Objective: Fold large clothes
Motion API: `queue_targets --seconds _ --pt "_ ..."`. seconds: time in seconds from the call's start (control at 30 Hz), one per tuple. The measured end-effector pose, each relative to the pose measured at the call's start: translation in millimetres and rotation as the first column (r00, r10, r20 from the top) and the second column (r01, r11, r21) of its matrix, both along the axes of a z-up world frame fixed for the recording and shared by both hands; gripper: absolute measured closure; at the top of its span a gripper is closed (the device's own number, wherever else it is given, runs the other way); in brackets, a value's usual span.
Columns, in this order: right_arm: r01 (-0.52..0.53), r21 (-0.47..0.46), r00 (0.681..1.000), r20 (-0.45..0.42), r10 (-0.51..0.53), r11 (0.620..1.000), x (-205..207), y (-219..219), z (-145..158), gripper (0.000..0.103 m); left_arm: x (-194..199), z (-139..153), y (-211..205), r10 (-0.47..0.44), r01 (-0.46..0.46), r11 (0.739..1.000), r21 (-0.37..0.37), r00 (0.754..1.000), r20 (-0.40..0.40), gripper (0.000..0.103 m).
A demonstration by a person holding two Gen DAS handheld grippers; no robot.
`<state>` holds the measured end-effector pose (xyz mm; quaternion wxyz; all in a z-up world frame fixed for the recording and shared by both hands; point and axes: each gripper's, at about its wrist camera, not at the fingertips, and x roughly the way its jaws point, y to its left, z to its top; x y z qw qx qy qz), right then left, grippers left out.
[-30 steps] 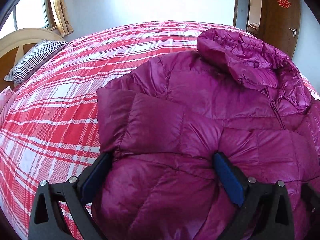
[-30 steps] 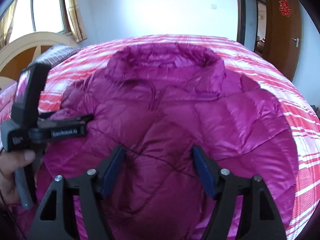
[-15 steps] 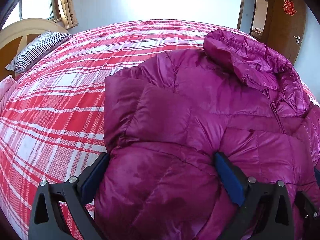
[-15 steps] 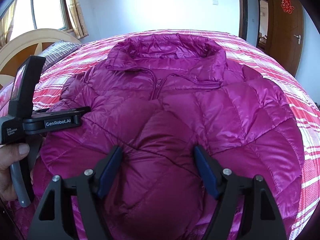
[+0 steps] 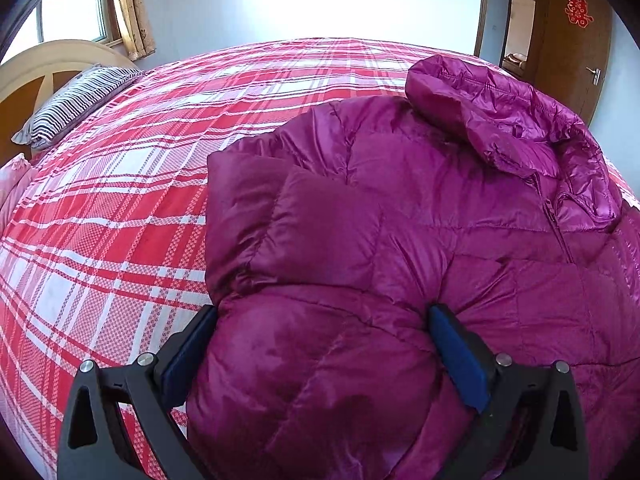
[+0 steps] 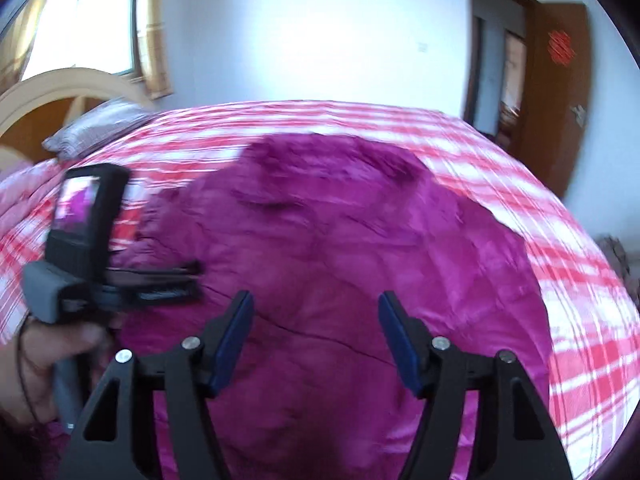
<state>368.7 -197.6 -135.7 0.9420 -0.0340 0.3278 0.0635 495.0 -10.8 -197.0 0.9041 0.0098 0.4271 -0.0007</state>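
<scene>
A puffy magenta down jacket (image 5: 400, 220) lies front up on the red plaid bed (image 5: 120, 200), collar at the far right. My left gripper (image 5: 324, 348) is shut on a thick folded bulge of the jacket's near left edge, which fills the space between both blue pads. In the blurred right wrist view the jacket (image 6: 340, 240) spreads below my right gripper (image 6: 316, 336). Its jaws are closing, they hang above the fabric, and nothing is pinched between them. The left gripper (image 6: 188, 280) shows at the left, held by a hand (image 6: 48, 352).
A striped pillow (image 5: 76, 104) and a curved wooden headboard (image 5: 40, 64) are at the far left, below a curtained window (image 5: 80, 20). A brown door (image 5: 576, 40) stands open at the far right. Plaid sheet (image 6: 560, 320) shows right of the jacket.
The right gripper has lifted off the jacket and pulled back, its jaws narrowing, and its view has gone blurry. The left gripper has kept its hold in the same place.
</scene>
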Motion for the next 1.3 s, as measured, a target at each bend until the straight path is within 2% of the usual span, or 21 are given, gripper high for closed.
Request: queue_targets --seconds 0.07,0.13,0.2,0.27,0.3,0.47,0.57,0.67,0.73,0.8,0.87,0.93,0.97,1.03,1.07,1.2,1.3 --pt "-0.06 -0.003 0.997 -0.039 0.059 0.998 11 13 -7 0.039 0 0 0 0.0 0.0 1.0 -0.001 1.0 0.001 0.001" --pt "-0.065 -0.006 0.993 -0.096 0.064 0.998 22 14 -23 0.04 0 0 0 -0.001 0.001 1.0 -0.002 1.0 0.002 0.001" --pt "-0.071 0.041 0.984 -0.162 0.077 0.997 32 7 -44 0.04 0 0 0 -0.001 0.001 1.0 -0.003 1.0 0.002 0.001" --pt "-0.069 0.084 0.98 -0.181 0.083 0.994 35 0 -48 0.04 -1 0 0 -0.001 0.001 1.0 -0.004 1.0 0.001 0.001" --pt "-0.075 0.075 0.978 -0.188 0.088 0.994 36 1 -49 0.04 -1 0 1 -0.002 0.002 1.0 -0.006 1.0 0.001 0.001" --pt "-0.077 0.054 0.98 -0.18 0.085 0.996 36 3 -53 0.039 -2 2 1 0.0 0.0 1.0 -0.002 1.0 0.004 0.001" --pt "-0.074 0.057 0.981 -0.174 0.083 0.996 35 2 -54 0.039 -13 15 2 0.034 -0.034 0.999 0.005 0.999 0.023 0.001" --pt "-0.072 0.051 0.982 -0.171 0.08 0.996 35 3 -54 0.039 -28 41 -7 0.014 -0.013 1.0 -0.011 0.995 0.103 0.001" --pt "-0.072 0.051 0.983 -0.168 0.079 0.996 34 3 -54 0.039 -35 57 -20 -0.02 0.019 1.0 0.008 0.987 0.162 0.001" --pt "-0.071 0.057 0.983 -0.165 0.08 0.996 33 2 -54 0.039 -35 62 -34 -0.073 0.069 0.997 0.028 0.981 0.179 0.001" --pt "-0.071 0.059 0.983 -0.164 0.08 0.996 33 2 -54 0.039 -26 50 -45 -0.1 0.093 0.994 0.059 0.985 0.141 0.001" --pt "-0.071 0.066 0.984 -0.162 0.081 0.995 33 1 -54 0.039 -15 23 -47 -0.072 0.063 0.992 0.107 0.995 0.074 0.001" --pt "-0.071 0.073 0.984 -0.161 0.082 0.995 33 0 -54 0.039 -10 11 -42 -0.055 0.052 0.995 0.085 0.998 0.039 0.001" --pt "-0.072 0.082 0.983 -0.16 0.084 0.994 33 -1 -53 0.039 -7 12 -33 -0.043 0.042 0.999 0.02 0.998 0.041 0.001" --pt "-0.073 0.081 0.983 -0.161 0.085 0.994 33 0 -53 0.039 -7 11 -32 -0.041 0.04 0.999 0.012 0.998 0.039 0.001" --pt "-0.102 0.069 0.978 -0.175 0.113 0.992 34 1 -51 0.038 -10 8 -34 -0.042 0.041 0.999 0.032 0.998 0.047 0.001" --pt "-0.194 0.127 0.958 -0.19 0.216 0.973 37 -12 -36 0.038 -11 7 -36 -0.041 0.039 0.999 0.031 0.998 0.056 0.001"
